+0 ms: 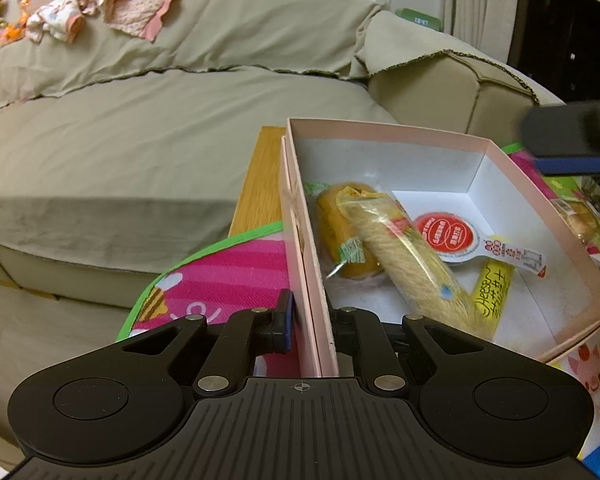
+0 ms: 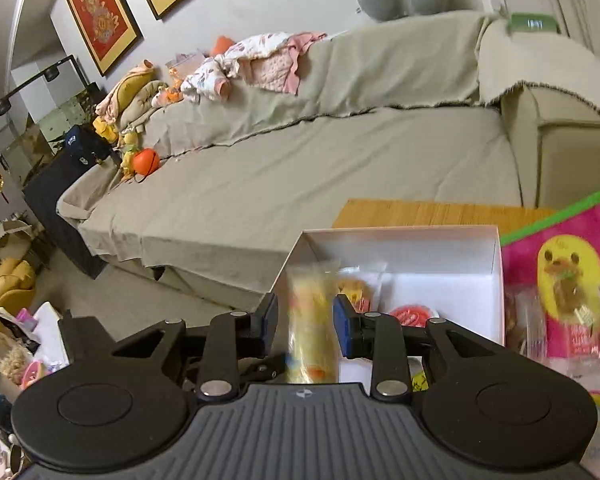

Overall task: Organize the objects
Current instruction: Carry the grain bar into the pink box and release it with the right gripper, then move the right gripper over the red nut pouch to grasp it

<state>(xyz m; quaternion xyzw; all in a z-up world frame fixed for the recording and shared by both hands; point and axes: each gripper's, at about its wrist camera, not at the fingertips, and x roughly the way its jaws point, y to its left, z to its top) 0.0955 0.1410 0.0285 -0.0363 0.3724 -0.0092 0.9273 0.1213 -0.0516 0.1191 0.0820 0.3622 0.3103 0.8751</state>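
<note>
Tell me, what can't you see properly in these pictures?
- Right wrist view: the long snack packet is blurred, so its print is unreadable.
- Right wrist view: the red-lidded cup is partly hidden behind a finger of the right gripper.
- Left wrist view: the yellow cheese stick lies partly under the long snack packet.
- Left wrist view: the right gripper is blurred and cut off by the picture's edge.

I'm in a home living room: a covered sofa [image 2: 340,152] strewn with baby clothes [image 2: 260,64], framed pictures [image 2: 100,20] on the wall.
</note>
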